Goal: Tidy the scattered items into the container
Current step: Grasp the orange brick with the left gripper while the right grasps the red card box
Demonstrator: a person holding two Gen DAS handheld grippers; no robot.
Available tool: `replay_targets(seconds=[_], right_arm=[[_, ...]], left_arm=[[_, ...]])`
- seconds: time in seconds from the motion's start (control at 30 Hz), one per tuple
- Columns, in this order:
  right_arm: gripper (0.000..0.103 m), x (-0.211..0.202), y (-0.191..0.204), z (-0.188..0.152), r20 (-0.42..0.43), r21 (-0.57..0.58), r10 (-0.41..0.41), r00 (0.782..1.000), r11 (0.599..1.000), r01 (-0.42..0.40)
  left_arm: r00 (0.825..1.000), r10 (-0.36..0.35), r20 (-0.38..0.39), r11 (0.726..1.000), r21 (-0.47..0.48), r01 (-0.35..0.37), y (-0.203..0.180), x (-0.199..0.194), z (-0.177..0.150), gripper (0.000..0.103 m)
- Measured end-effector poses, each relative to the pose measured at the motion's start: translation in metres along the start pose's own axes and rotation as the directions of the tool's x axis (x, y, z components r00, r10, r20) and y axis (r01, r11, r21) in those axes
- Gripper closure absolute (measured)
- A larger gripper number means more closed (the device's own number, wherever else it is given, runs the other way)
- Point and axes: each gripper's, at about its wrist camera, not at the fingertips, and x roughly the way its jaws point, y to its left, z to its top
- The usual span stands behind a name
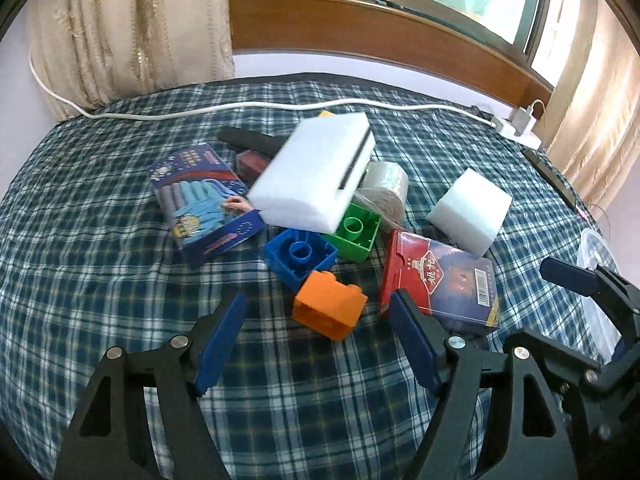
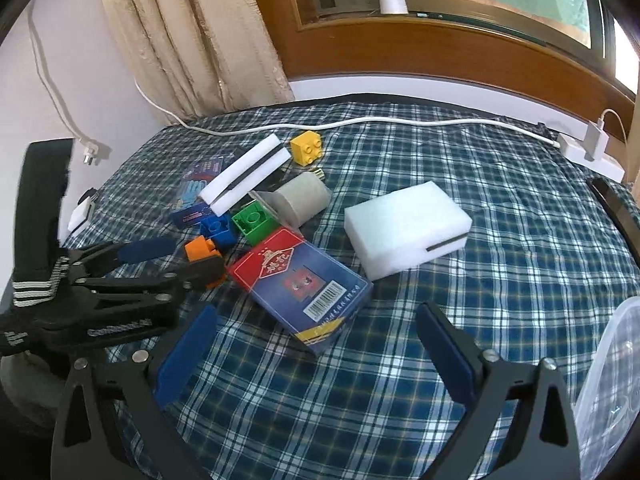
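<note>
Scattered items lie on a plaid cloth. In the left wrist view my left gripper (image 1: pixel 316 340) is open, its jaws on either side of an orange brick (image 1: pixel 330 306). Behind it sit a blue brick (image 1: pixel 300 258), a green brick (image 1: pixel 354 232), a red-and-blue card box (image 1: pixel 444 284), two white foam blocks (image 1: pixel 316 172) (image 1: pixel 470 210), a tape roll (image 1: pixel 384 186) and a blue glove box (image 1: pixel 204 196). In the right wrist view my right gripper (image 2: pixel 316 354) is open just in front of the card box (image 2: pixel 304 284). A clear plastic container (image 2: pixel 612 392) stands at the right edge.
A yellow brick (image 2: pixel 307 147) lies at the back of the pile. A white cable (image 2: pixel 360 122) runs along the far edge to a power strip (image 2: pixel 592 154). A dark flat object (image 2: pixel 616 208) lies at the right edge. Curtains and a wooden window frame stand behind.
</note>
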Motion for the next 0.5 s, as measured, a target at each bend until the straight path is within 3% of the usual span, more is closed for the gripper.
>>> replay_targets(seconds=[0.27, 0.5], right_arm=[[0.003, 0.004, 0.000, 0.007, -0.001, -0.017, 0.025, 1.000, 1.000, -0.025], [0.004, 0.016, 0.004, 0.015, -0.020, -0.037, 0.056, 0.998, 0.998, -0.057]], left_arm=[[0.998, -0.054, 0.011, 0.998, -0.041, 0.055, 0.009, 0.004, -0.001, 0.062], [0.999, -0.043, 0.019, 0.998, -0.049, 0.044, 0.019, -0.003, -0.005, 0.062]])
